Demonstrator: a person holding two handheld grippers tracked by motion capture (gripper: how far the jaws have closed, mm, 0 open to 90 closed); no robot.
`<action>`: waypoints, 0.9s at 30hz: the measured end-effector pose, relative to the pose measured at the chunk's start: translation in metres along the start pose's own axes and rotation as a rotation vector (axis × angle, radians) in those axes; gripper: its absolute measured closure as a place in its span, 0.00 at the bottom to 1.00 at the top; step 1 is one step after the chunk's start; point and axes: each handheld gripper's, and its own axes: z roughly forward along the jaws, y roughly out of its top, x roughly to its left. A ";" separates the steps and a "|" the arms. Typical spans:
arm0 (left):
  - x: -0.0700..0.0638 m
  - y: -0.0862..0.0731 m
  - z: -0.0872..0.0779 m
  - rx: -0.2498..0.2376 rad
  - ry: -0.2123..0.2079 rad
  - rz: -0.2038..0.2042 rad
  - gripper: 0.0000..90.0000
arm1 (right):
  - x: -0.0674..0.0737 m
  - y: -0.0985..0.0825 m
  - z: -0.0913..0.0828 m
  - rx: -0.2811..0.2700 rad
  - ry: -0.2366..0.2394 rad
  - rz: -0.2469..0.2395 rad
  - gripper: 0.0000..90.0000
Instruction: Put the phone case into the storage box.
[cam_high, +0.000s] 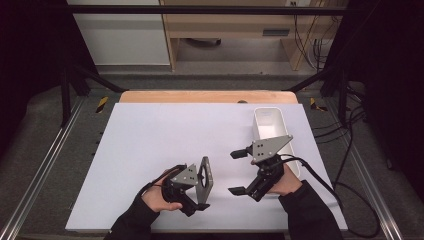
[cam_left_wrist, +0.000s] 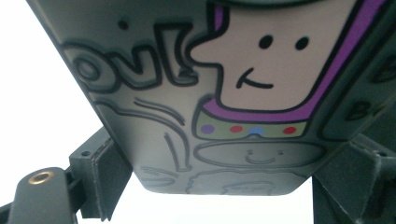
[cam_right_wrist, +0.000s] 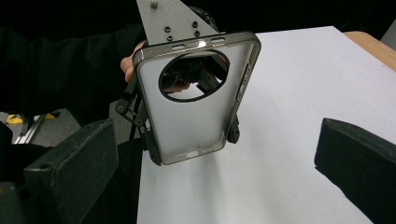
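Note:
A grey see-through phone case (cam_high: 205, 175) with a round camera hole stands on edge above the table's front middle. My left gripper (cam_high: 196, 196) is shut on its lower end. The left gripper view shows, very close, the case's printed face (cam_left_wrist: 210, 107) with cartoon figures, held between the two jaws. In the right gripper view the case (cam_right_wrist: 196, 116) hangs upright straight ahead, and a finger (cam_right_wrist: 232, 133) of the left gripper grips its edge. My right gripper (cam_high: 239, 171) stands open just right of the case, jaws wide and holding nothing.
A white rectangular bin (cam_high: 272, 130) sits at the right of the white table sheet (cam_high: 165, 135), just behind my right gripper. A wooden table edge (cam_high: 200, 96) runs along the back. Metal rails flank both sides, and cables trail at the right.

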 end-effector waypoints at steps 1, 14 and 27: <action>0.000 -0.001 0.001 -0.013 0.004 0.003 0.13 | 0.000 -0.001 0.001 0.000 -0.001 0.000 0.00; 0.001 -0.007 0.007 -0.088 -0.028 -0.021 0.13 | 0.003 -0.005 0.014 -0.006 0.030 0.003 0.00; -0.001 -0.004 0.010 -0.113 -0.059 -0.008 0.13 | 0.004 -0.007 0.023 -0.011 0.052 0.010 0.00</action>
